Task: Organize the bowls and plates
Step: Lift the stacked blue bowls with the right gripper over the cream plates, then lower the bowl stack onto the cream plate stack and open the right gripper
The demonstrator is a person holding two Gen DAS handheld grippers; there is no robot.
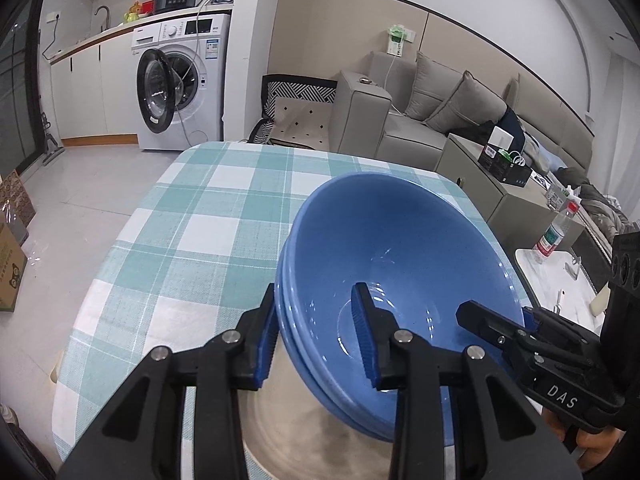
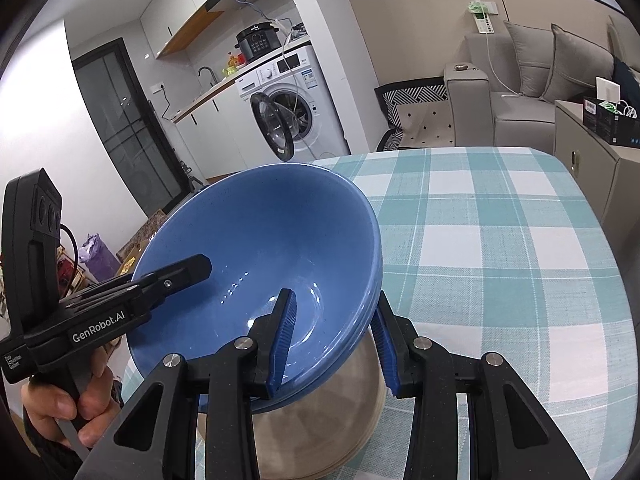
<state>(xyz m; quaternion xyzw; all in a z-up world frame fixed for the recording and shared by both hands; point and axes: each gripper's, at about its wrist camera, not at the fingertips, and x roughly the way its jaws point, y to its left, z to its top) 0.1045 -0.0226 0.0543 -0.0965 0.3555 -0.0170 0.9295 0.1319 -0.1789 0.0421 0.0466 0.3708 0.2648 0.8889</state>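
A stack of nested blue bowls (image 1: 400, 252) sits above a stack of beige plates (image 1: 296, 432) on the checked tablecloth (image 1: 192, 240). My left gripper (image 1: 320, 336) straddles the bowls' left rim, one finger outside and one inside, with a gap showing at the pads. My right gripper (image 2: 334, 344) straddles the opposite rim of the bowls (image 2: 260, 240) the same way, over the plates (image 2: 320, 420). Each gripper shows in the other's view: the right one (image 1: 496, 324), the left one (image 2: 176, 272).
The table's edges (image 2: 600, 208) lie near on all sides. A washing machine (image 1: 180, 80) with its door open stands behind, a grey sofa (image 1: 420, 112) and a side cabinet (image 1: 492, 184) to the right. Cardboard boxes (image 1: 12, 248) sit on the floor at left.
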